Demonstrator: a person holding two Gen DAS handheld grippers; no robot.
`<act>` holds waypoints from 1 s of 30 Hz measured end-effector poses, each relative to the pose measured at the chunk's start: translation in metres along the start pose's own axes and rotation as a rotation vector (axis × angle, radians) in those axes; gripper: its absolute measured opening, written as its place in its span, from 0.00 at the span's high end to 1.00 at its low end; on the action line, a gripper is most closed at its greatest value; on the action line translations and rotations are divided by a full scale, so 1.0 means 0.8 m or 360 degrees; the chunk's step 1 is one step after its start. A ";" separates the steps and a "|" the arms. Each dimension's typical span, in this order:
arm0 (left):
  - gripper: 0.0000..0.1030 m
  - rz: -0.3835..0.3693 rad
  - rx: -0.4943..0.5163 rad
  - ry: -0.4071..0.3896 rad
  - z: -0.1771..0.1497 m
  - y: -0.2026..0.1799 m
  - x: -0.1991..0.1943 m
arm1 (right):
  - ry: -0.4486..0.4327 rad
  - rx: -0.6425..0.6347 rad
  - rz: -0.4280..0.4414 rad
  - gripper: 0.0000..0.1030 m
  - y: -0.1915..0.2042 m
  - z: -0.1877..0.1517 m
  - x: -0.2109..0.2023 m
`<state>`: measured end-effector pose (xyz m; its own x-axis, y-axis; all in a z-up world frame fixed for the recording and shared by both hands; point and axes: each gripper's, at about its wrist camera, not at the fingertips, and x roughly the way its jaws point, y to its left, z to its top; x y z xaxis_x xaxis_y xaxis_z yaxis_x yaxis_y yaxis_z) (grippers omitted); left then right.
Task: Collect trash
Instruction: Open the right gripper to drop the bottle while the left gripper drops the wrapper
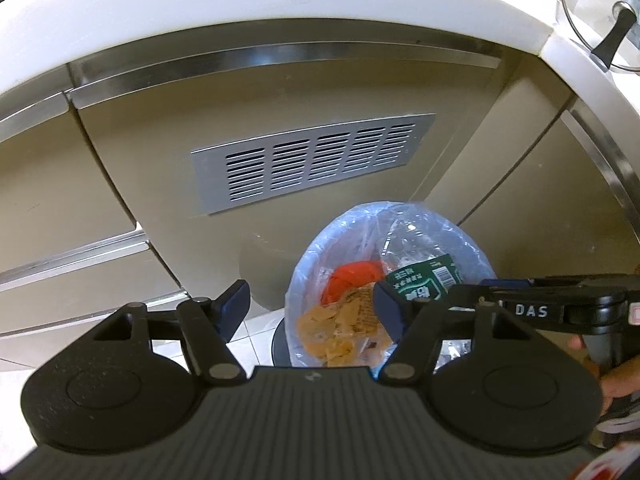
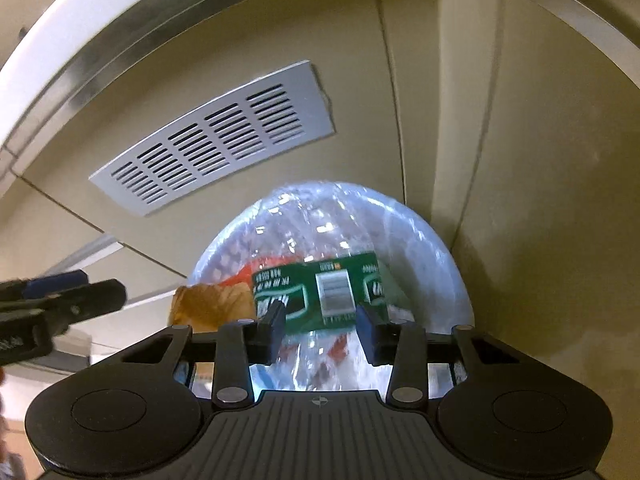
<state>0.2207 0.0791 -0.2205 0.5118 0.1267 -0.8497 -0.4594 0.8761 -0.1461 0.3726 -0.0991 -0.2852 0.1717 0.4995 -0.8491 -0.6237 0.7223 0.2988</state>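
A round bin lined with a clear blue plastic bag (image 1: 476,252) stands on the floor against the cabinet; it also shows in the right wrist view (image 2: 436,240). Inside lie an orange item (image 1: 352,276), a crumpled brown paper bag (image 1: 340,328) and a clear plastic bottle with a green label (image 1: 424,280). My left gripper (image 1: 312,312) is open and empty above the bin's left side. My right gripper (image 2: 320,332) is open with its jaws on either side of the green-labelled bottle (image 2: 324,292), which looks blurred. The brown paper (image 2: 212,304) sits to its left.
Beige cabinet doors with a silver vent grille (image 1: 312,160) rise behind the bin. A white countertop edge (image 1: 280,12) runs above, with a glass pot lid (image 1: 600,20) on it. White floor tiles (image 1: 256,336) show beside the bin. The other gripper (image 2: 52,304) enters from the left.
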 end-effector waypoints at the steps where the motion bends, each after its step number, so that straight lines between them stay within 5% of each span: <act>1: 0.37 0.0004 -0.0004 0.0001 0.000 0.002 0.000 | 0.0001 -0.0031 -0.0009 0.65 0.002 0.000 0.006; 3: 0.37 0.0018 -0.0013 0.0003 -0.001 0.006 0.001 | 0.0035 -0.0068 -0.0030 0.72 0.003 -0.002 0.019; 18: 0.38 0.0101 -0.0115 0.0036 -0.008 0.038 0.011 | 0.0158 -0.0146 -0.0163 0.73 0.006 0.000 0.087; 30: 0.50 0.0032 -0.0055 0.0061 -0.016 0.020 0.017 | 0.0056 -0.0028 -0.0120 0.72 -0.003 -0.016 0.034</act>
<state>0.2113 0.0886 -0.2407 0.4742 0.1258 -0.8714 -0.4948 0.8567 -0.1456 0.3689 -0.0935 -0.3148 0.1921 0.4267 -0.8837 -0.6234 0.7485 0.2259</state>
